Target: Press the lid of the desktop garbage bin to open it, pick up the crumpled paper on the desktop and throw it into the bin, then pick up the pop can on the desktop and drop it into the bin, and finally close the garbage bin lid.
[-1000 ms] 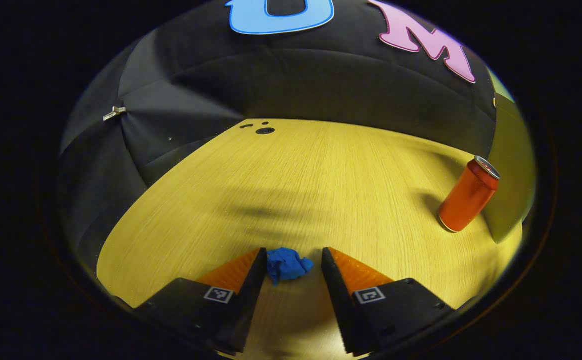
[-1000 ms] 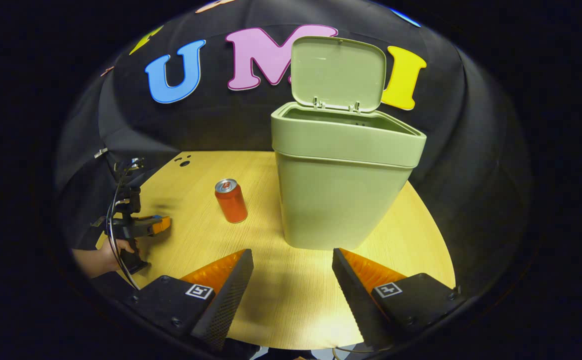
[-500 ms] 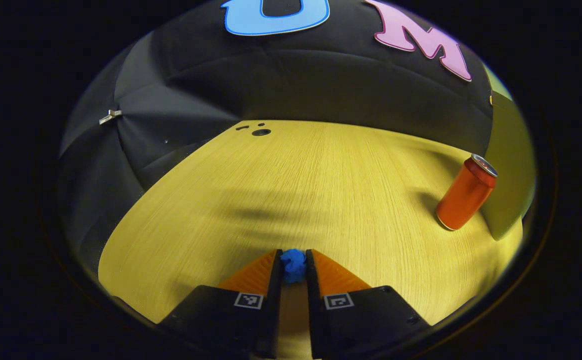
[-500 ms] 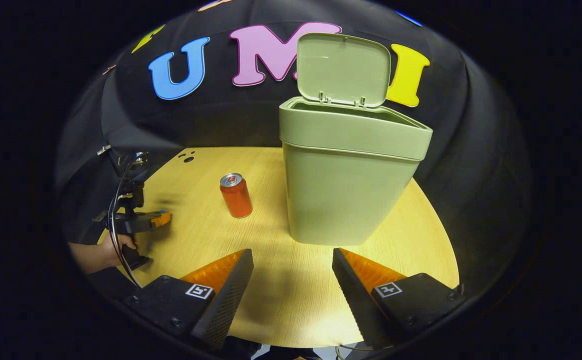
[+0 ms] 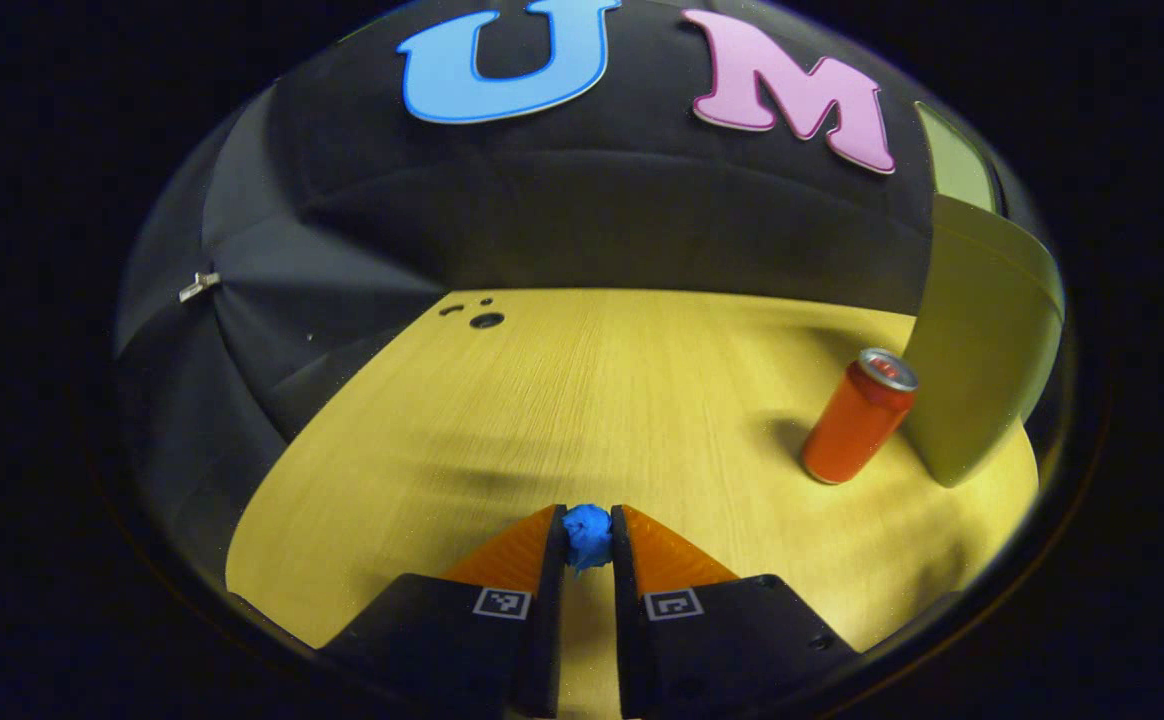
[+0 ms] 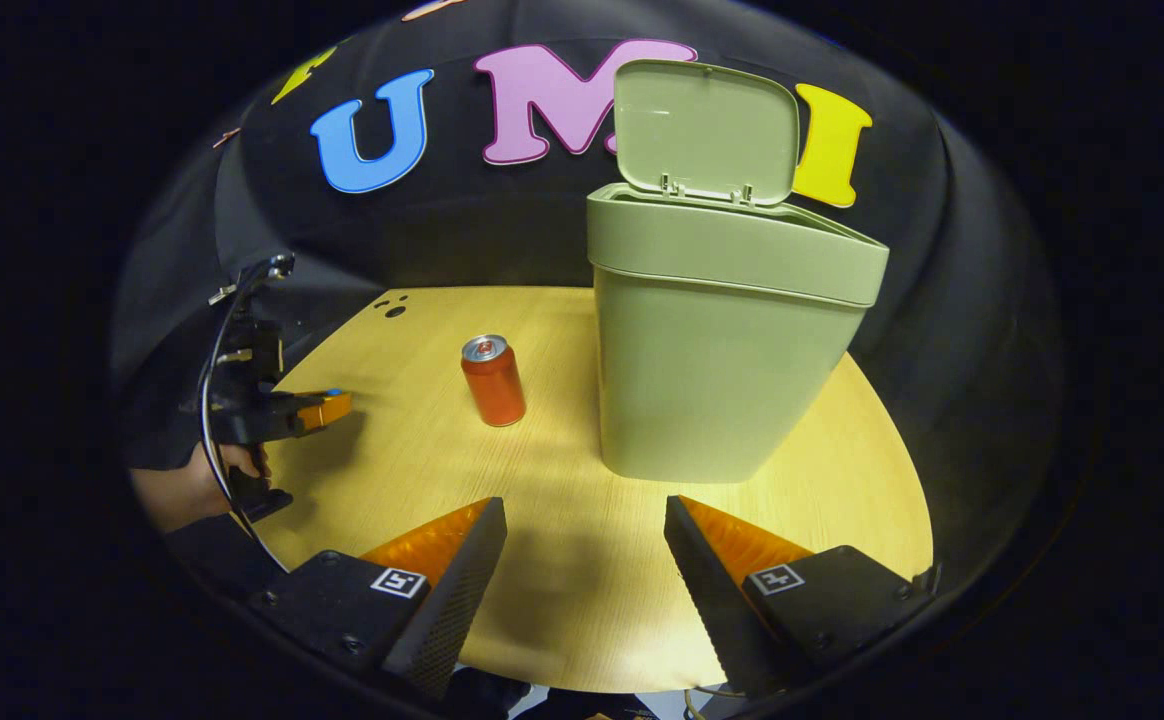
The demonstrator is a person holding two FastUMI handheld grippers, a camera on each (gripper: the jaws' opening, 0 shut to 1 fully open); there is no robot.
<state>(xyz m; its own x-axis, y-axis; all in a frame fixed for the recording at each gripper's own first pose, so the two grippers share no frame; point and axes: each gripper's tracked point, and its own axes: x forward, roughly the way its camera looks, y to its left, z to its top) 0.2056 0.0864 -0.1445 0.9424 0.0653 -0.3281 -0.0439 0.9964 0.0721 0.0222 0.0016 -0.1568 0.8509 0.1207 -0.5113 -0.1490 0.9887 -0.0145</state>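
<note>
A crumpled blue paper ball (image 5: 587,535) is squeezed between the fingers of my left gripper (image 5: 588,545), which is shut on it and raised a little off the wooden table (image 5: 592,400). From the right gripper view, that left gripper (image 6: 327,405) hangs at the table's left side, held by a hand (image 6: 182,495), with a speck of blue at its tip. The red pop can (image 6: 493,381) stands upright left of the green bin (image 6: 722,340), whose lid (image 6: 707,130) is tipped up. The can (image 5: 857,415) and the bin (image 5: 982,340) sit far right in the left gripper view. My right gripper (image 6: 582,545) is open over the table's front.
Small dark holes (image 6: 392,305) mark the table's far left corner. The black cloth wall closes in behind and to the sides. Bare wood lies between the left gripper and the can.
My left gripper closed on the blue paper, then lifted with it and swung toward the can and bin. The right gripper stayed open, drifting slightly.
</note>
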